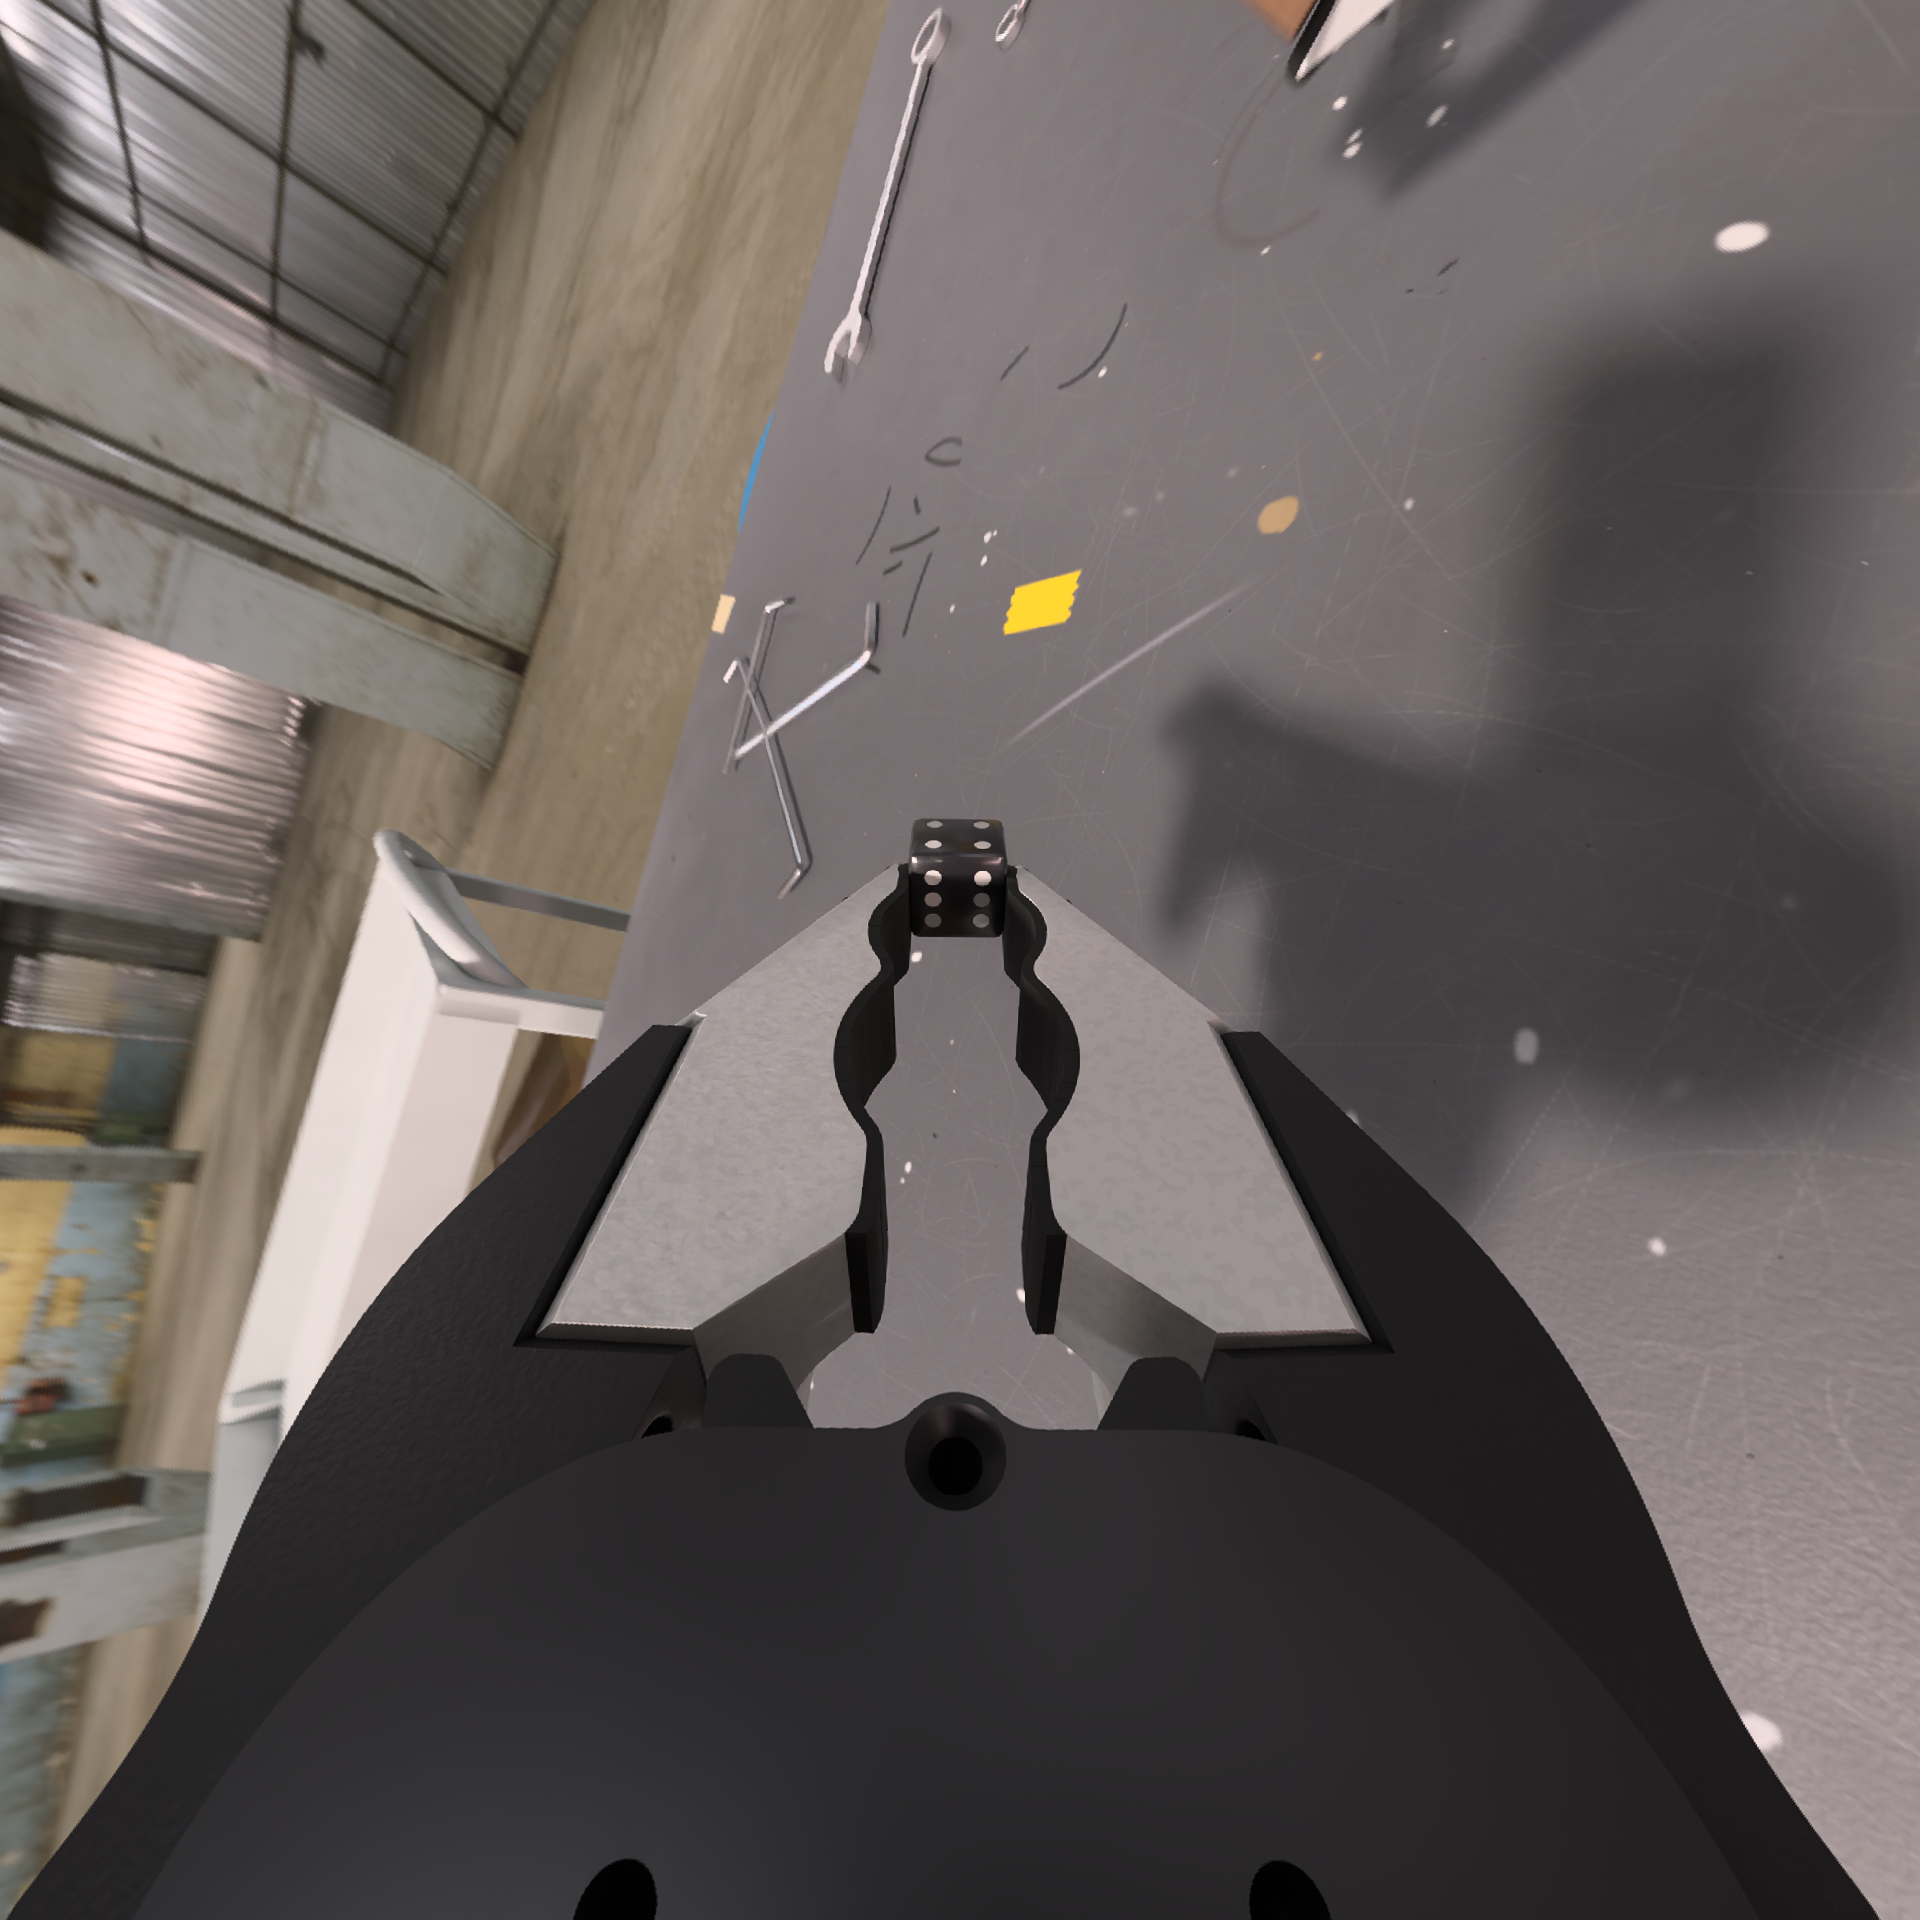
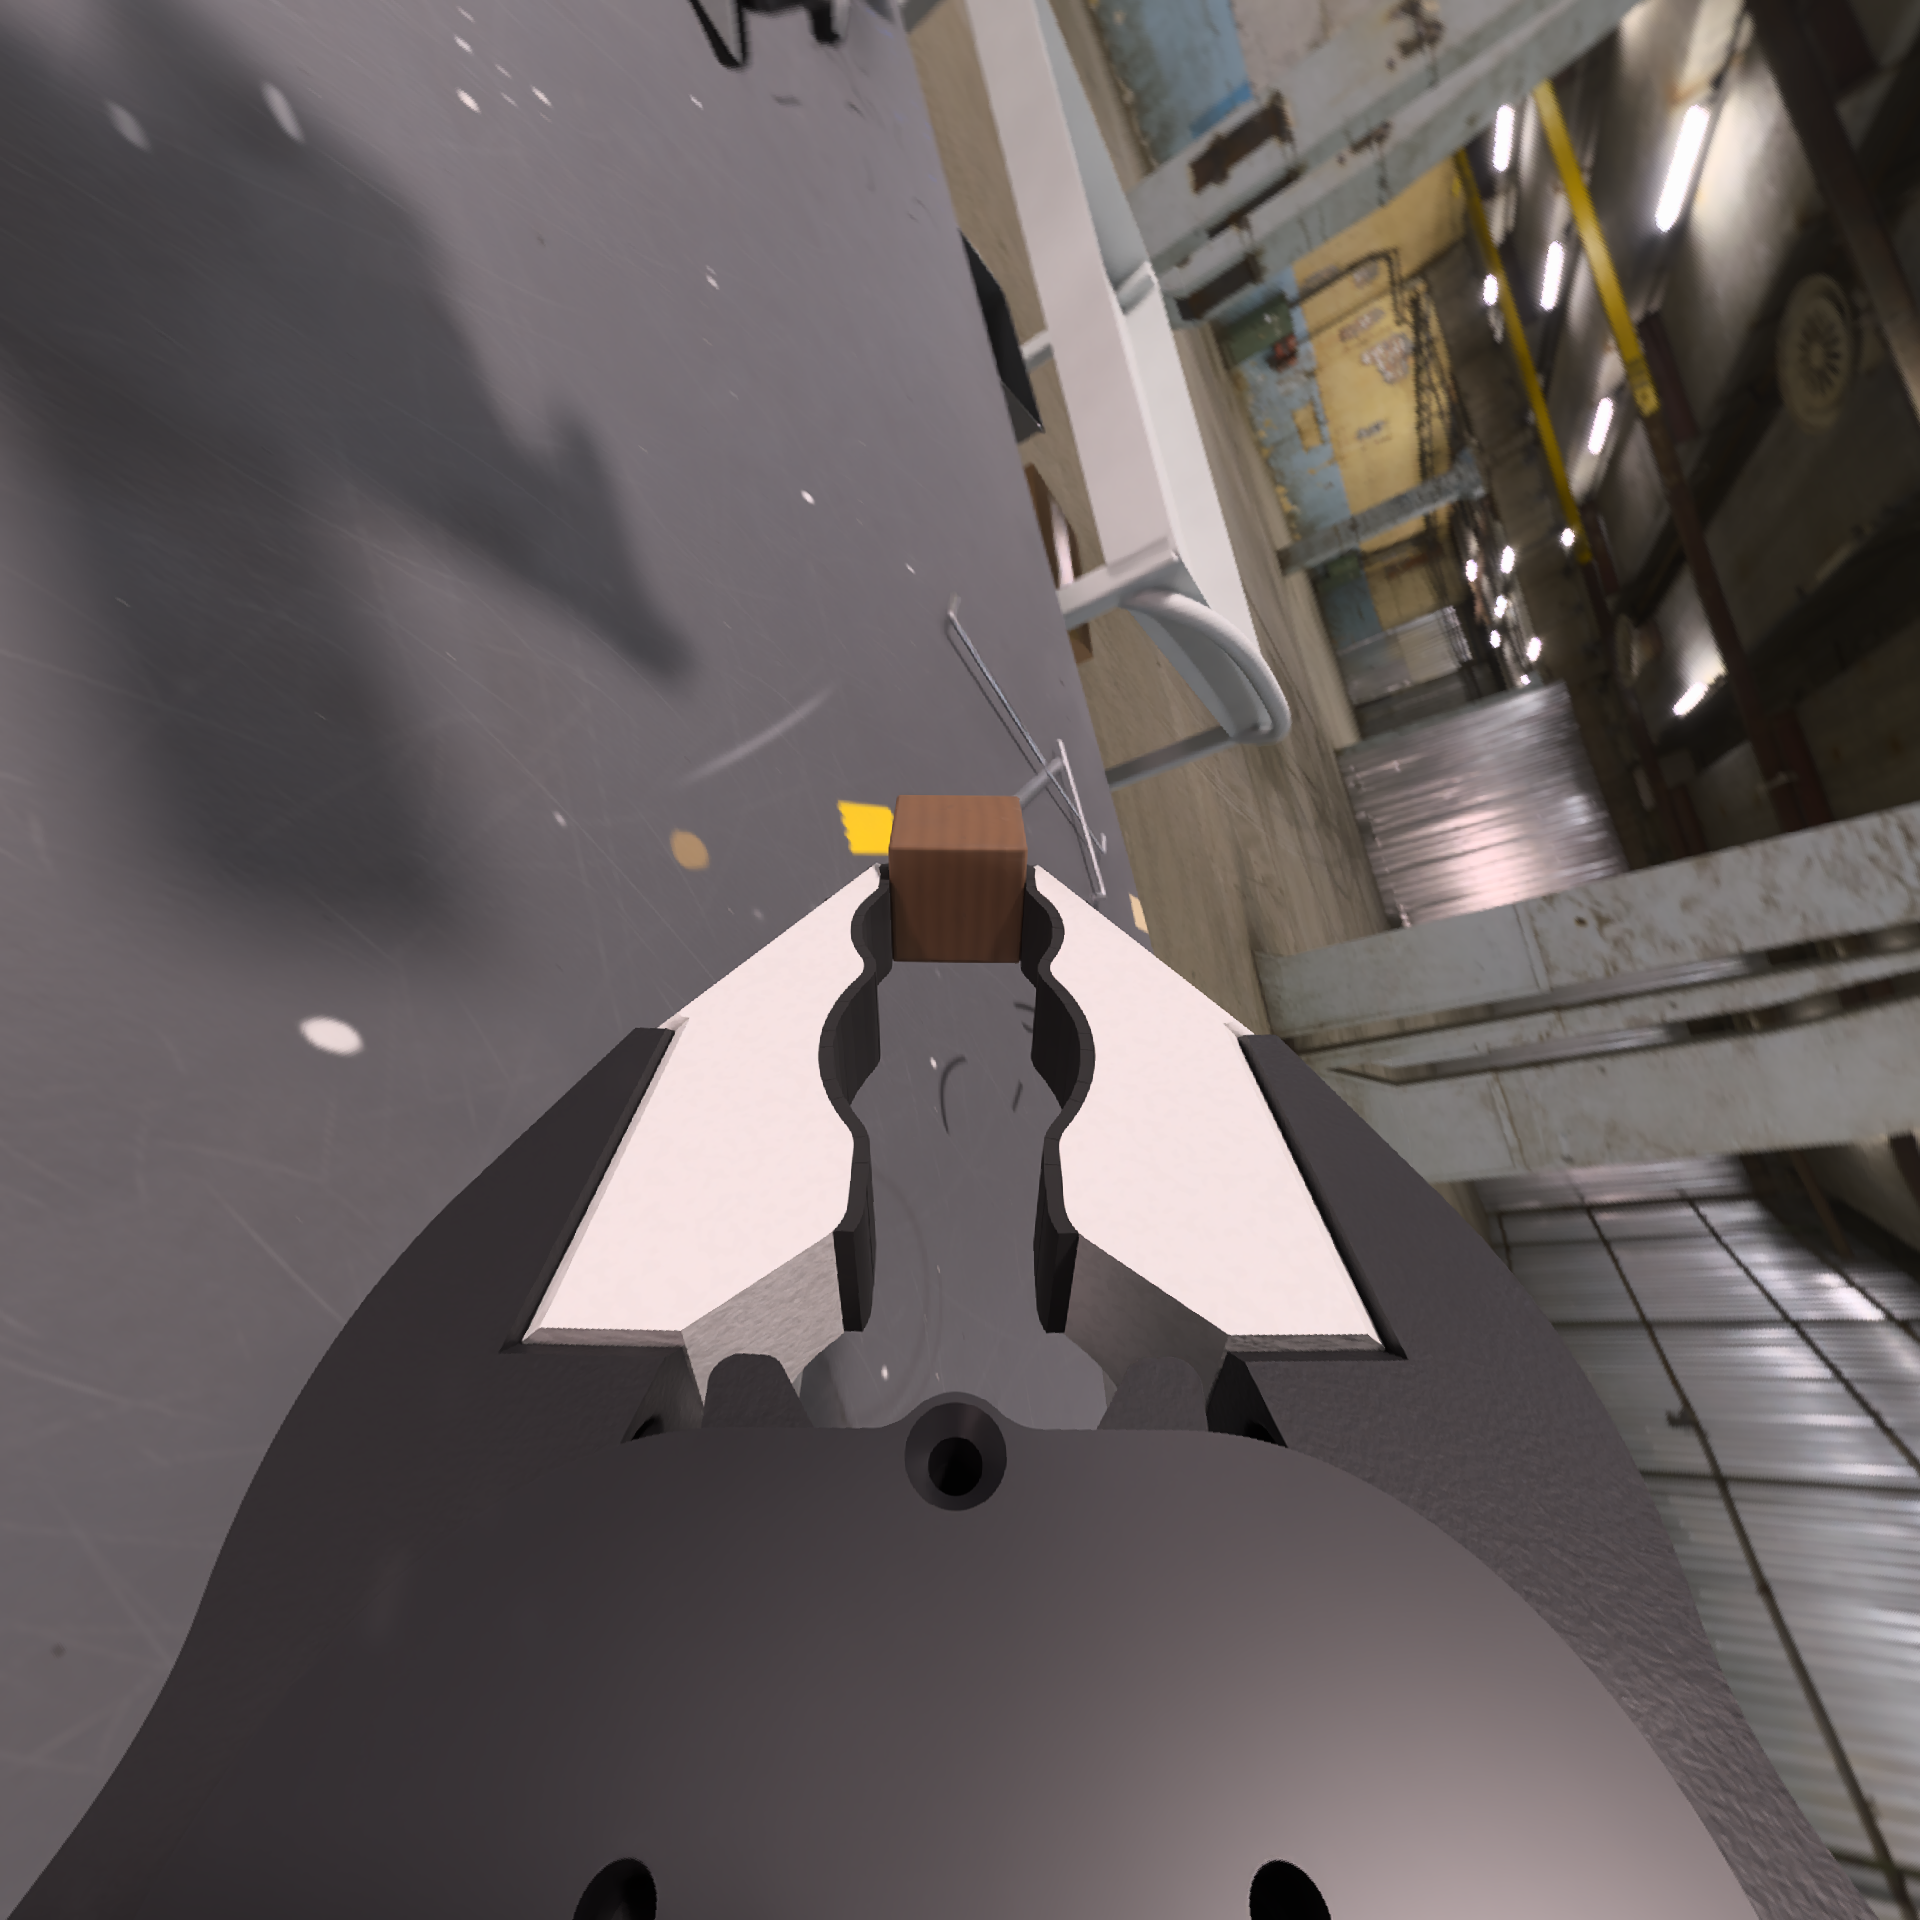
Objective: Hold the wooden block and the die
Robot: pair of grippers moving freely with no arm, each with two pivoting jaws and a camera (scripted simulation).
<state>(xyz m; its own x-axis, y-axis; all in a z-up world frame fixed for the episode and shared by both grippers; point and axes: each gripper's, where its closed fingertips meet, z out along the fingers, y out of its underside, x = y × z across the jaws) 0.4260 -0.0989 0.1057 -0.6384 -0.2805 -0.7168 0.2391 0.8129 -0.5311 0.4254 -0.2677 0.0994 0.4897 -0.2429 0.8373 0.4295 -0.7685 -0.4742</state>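
Observation:
In the left wrist view my left gripper point(image 1: 956, 883) is shut on a small black die point(image 1: 957, 878) with white pips, pinched between the fingertips above the grey table point(image 1: 1351, 935). In the right wrist view my right gripper point(image 2: 958, 904) is shut on a brown wooden block point(image 2: 956, 881), a small cube held between the fingertips above the same grey table point(image 2: 416, 935). Each object sticks out a little past the fingertips. Neither gripper shows in the other's view.
A silver wrench point(image 1: 885, 203) and several bent metal rods point(image 1: 790, 707) lie near the table's edge, the rods also in the right wrist view point(image 2: 1029, 748). A yellow tape patch point(image 1: 1042, 601) marks the table. A white frame point(image 1: 436, 1039) stands beyond the edge.

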